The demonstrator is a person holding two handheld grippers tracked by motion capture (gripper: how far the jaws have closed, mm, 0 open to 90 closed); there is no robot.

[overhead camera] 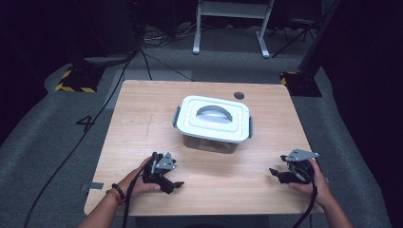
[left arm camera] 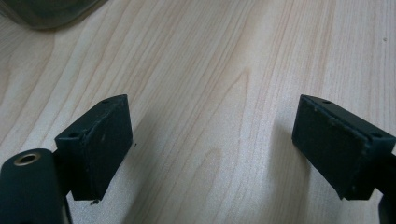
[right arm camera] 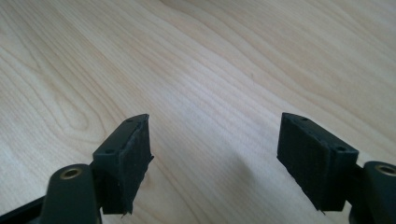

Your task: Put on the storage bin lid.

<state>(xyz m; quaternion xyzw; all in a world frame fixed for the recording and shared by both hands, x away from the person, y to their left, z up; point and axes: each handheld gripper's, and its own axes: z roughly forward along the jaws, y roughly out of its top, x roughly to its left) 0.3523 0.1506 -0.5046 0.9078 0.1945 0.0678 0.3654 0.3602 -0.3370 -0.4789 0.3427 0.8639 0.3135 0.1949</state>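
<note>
Centrally, a lidded box (overhead camera: 213,122) on the table (overhead camera: 142,123), well apart from both spread, empty tongs (overhead camera: 175,179) (overhead camera: 278,173).

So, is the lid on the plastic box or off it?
On. In the high view the white lid sits flat on the box, its grey handle lying down. Whether the side clips are latched, I cannot tell.

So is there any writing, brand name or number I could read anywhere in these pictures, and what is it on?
"4": a dark mark on the grey floor left of the table.
The storage box and both grippers carry no lettering I can make out.
</note>
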